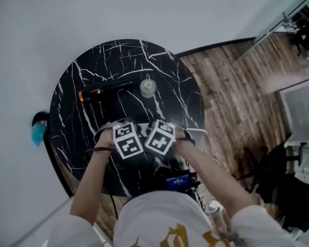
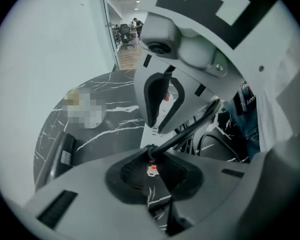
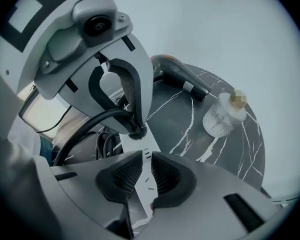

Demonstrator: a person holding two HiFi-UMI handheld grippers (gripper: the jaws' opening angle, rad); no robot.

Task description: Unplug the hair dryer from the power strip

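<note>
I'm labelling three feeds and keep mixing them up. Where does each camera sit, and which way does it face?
Left gripper view: rides the left tongs, looking along them at the black cord they grip, right tongs beyond.
Right gripper view: rides the right tongs, looking through their gap at the white power strip, hair dryer behind.
Head view: on the person's head, facing steeply down at the marble table; both forearms show.
Shared: head and right gripper views both show the hair dryer and bottle.

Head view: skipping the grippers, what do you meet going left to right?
Blue object beside the table → hair dryer → bottle → wooden floor
</note>
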